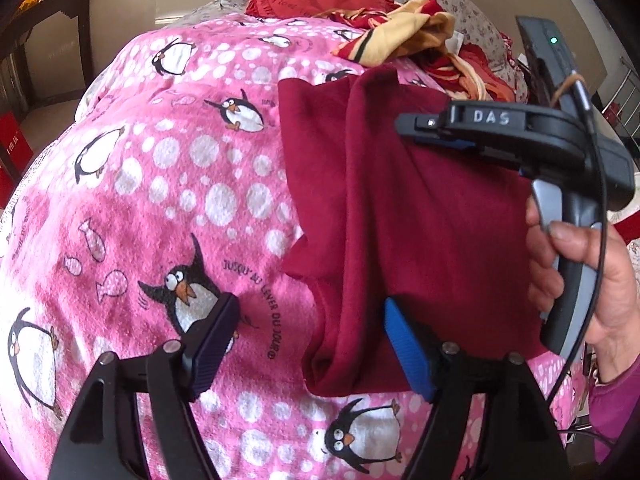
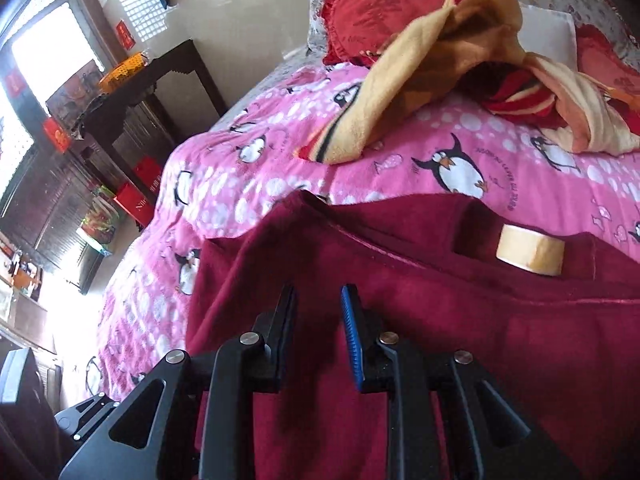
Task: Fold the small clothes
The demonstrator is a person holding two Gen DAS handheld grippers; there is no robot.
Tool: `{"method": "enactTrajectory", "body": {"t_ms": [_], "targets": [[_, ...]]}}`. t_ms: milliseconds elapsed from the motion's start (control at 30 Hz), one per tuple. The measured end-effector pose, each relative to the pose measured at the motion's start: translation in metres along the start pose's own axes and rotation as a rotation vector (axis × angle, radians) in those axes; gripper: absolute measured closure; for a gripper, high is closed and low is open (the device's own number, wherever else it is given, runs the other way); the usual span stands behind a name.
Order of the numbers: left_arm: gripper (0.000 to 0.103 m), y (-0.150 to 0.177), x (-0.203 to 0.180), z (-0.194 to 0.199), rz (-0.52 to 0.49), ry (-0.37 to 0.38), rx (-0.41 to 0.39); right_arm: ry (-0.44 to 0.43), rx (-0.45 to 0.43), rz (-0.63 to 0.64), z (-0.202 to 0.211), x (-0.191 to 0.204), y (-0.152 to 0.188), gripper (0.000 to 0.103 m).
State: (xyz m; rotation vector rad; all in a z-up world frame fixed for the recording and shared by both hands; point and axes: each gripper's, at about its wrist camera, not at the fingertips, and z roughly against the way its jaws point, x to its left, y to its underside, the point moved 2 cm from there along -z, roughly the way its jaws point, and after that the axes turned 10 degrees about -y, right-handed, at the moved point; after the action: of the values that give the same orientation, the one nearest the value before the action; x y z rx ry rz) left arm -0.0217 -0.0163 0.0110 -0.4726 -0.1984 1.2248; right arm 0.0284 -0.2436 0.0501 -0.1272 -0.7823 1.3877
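garment (image 1: 400,220) lies on blanket (image 1: 180,200) | tape roll (image 2: 530,254) rests on garment | crumpled clothes (image 2: 460,68) on blanket behind garment | pillow (image 2: 360,20) behind clothes | cabinet (image 2: 132,92) left of bed

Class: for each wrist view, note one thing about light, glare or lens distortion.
Left wrist view: fisheye bulges the pink penguin blanket into a dome, corners dark. Right wrist view: window glare washes out the left edge; the maroon garment stays evenly lit.
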Motion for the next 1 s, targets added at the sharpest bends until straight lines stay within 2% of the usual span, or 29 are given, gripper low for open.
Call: {"method": "enactTrajectory", "body": {"t_ms": [67,200,267,367,467,533,833,1000], "targets": [[0.021,-0.002,0.000,-0.001,0.010,0.003,0.001,-0.005,0.052,-0.047,-0.017,-0.010,0.003,0.086],[0.017,-0.003,0.001,-0.001,0.033,0.023,-0.001,-0.057,0.045,-0.100,-0.012,-0.003,-0.007,0.082],[0.016,-0.003,0.000,0.000,0.038,0.028,-0.003,-0.073,0.066,-0.071,-0.014,0.011,-0.012,0.070],[0.015,-0.003,0.001,-0.002,0.044,0.036,-0.009,-0.072,0.135,-0.010,-0.031,0.035,-0.016,0.057],[0.015,-0.002,0.002,-0.002,0.049,0.043,-0.010,-0.028,0.182,0.047,-0.050,0.056,-0.019,0.042],[0.015,-0.001,0.005,-0.002,0.053,0.047,-0.010,-0.012,0.196,0.073,-0.059,0.068,-0.021,0.037],[0.015,-0.002,0.003,-0.003,0.048,0.041,-0.014,0.085,0.259,0.163,-0.079,0.081,-0.018,0.030],[0.014,0.000,0.001,-0.004,0.043,0.037,-0.016,0.131,0.292,0.231,-0.088,0.091,-0.014,0.019]]}}
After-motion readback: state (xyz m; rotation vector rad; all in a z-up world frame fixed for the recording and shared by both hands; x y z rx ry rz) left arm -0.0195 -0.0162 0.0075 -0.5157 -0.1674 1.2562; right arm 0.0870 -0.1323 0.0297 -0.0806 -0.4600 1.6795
